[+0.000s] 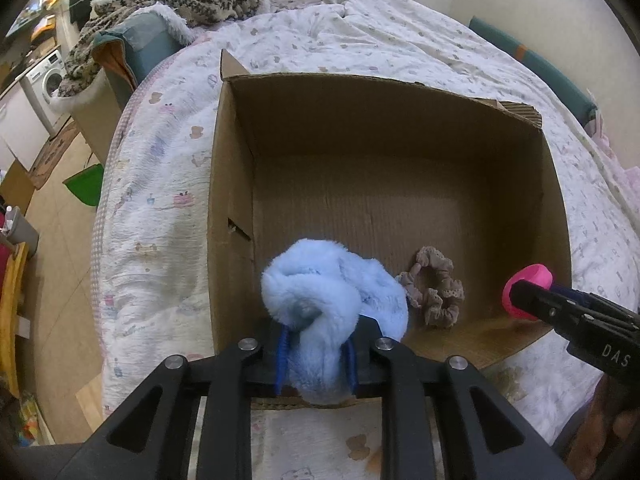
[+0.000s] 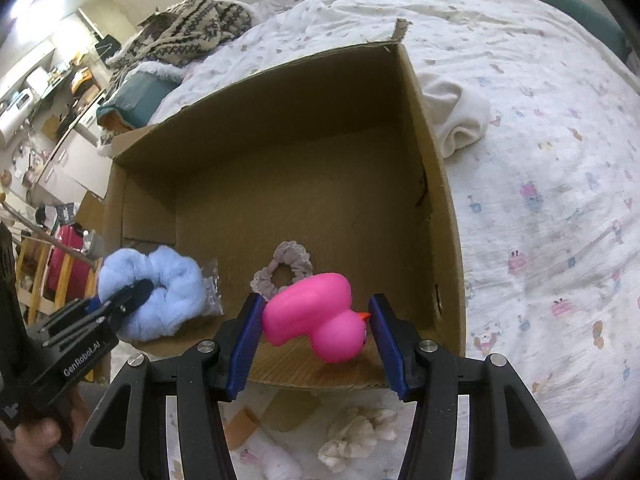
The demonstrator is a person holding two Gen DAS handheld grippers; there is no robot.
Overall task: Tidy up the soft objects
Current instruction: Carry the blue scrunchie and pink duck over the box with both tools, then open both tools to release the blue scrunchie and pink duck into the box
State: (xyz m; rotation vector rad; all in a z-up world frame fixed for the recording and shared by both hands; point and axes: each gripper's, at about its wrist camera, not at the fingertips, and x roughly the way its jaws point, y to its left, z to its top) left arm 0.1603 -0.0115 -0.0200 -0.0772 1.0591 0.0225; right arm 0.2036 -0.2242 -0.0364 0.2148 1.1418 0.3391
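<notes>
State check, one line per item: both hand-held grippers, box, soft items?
Left hand-held gripper: shut on blue fluffy scrunchie, over box's near edge.
Right hand-held gripper: holds pink rubber duck, tilted.
Cardboard box: open, on bed.
Beige scrunchie: lying loose inside box.
White cloth: crumpled outside box.

The left tool (image 1: pixel 316 354) has its fingertips buried in the fluffy blue scrunchie (image 1: pixel 328 300), so the pads' contact cannot be seen; the scrunchie's near end drops behind the tool body. In the right wrist view, the right tool (image 2: pixel 316 334) flanks the pink rubber duck (image 2: pixel 312 316), whose face is turned away, only an orange beak tip showing; whether the pads touch it cannot be told. The duck hides the near part of the beige scrunchie (image 2: pixel 284 266). The cardboard box (image 2: pixel 436 216) hides part of the white cloth (image 2: pixel 460 120) on the bed (image 2: pixel 540 200). The washing machine (image 1: pixel 48 78) at far left is small and distorted.
</notes>
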